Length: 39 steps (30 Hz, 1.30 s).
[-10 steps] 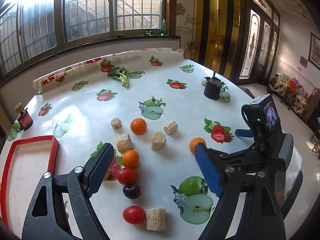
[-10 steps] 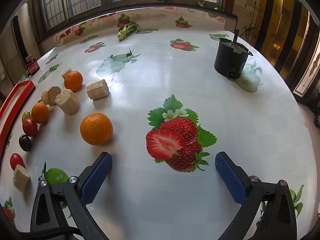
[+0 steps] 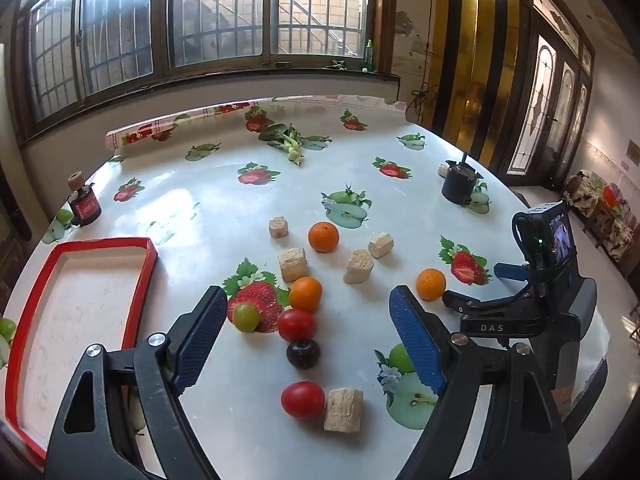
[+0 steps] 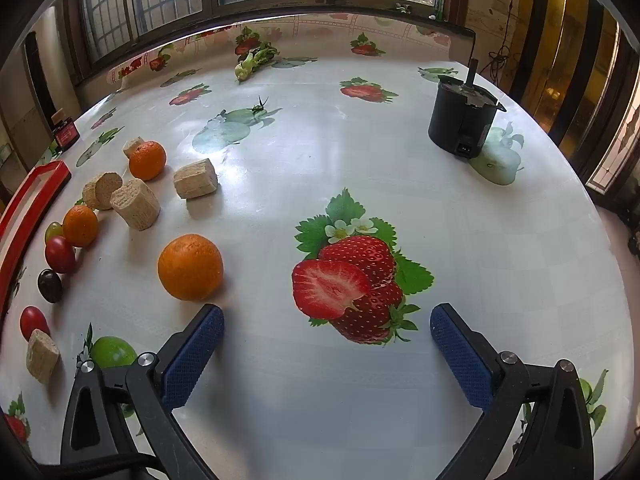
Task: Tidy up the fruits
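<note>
With your left gripper [image 3: 308, 334] wide and empty, straddle the red tomato [image 3: 296, 324], close gently, then carry it to the red tray [image 3: 150, 256].

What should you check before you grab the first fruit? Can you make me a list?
1. Left gripper open and holding nothing: ok.
2. Right gripper open and holding nothing: ok.
3. Red tray has room inside for fruit: ok.
4. Nearest orange is free to grab, with no block touching it: ok.
5. Red tomato is clear of the tan block: not ok, they sit right against each other.
6. Whether the fruits are real or soft: cannot tell.
</note>
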Each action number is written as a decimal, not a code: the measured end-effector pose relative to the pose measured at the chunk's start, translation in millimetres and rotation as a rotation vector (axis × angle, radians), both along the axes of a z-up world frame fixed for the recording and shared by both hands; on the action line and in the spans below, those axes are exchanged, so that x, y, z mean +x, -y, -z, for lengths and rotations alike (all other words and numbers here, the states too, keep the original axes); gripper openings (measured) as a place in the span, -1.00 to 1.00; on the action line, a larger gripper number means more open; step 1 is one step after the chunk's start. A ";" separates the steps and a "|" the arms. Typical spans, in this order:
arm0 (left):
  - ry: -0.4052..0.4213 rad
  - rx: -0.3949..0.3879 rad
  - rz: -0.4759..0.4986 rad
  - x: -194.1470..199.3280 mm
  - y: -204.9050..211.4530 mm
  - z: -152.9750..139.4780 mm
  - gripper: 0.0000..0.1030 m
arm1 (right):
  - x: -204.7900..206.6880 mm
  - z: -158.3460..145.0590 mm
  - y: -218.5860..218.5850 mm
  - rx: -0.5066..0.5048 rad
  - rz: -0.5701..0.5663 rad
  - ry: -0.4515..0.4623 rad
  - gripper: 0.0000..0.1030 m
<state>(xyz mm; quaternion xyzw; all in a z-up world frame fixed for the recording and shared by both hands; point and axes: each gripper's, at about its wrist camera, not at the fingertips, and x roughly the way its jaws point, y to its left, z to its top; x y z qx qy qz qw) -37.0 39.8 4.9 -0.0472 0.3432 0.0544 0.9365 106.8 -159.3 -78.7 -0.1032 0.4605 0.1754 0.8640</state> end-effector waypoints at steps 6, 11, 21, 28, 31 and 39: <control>-0.036 -0.026 -0.045 -1.5 -5.0 7.8 0.62 | 0.0 0.0 -0.1 0.000 0.000 0.000 1.00; -0.022 -0.028 -0.079 -7.9 -16.3 8.2 0.62 | 0.0 -0.1 -0.2 0.000 0.000 0.000 1.00; -0.008 -0.018 -0.077 -24.1 -25.4 10.7 0.62 | 0.1 -0.5 -0.6 0.000 0.000 0.000 1.00; -0.023 -0.024 -0.063 -28.3 -20.7 19.8 0.62 | 0.0 -0.5 -0.6 0.000 0.000 0.000 1.00; -0.026 -0.020 -0.049 -29.5 -14.7 22.7 0.62 | 0.3 -0.8 -1.2 0.000 0.000 0.000 1.00; -0.027 0.006 -0.026 -31.1 -4.3 24.7 0.62 | -12.6 -16.0 -6.0 0.071 -0.049 -0.001 1.00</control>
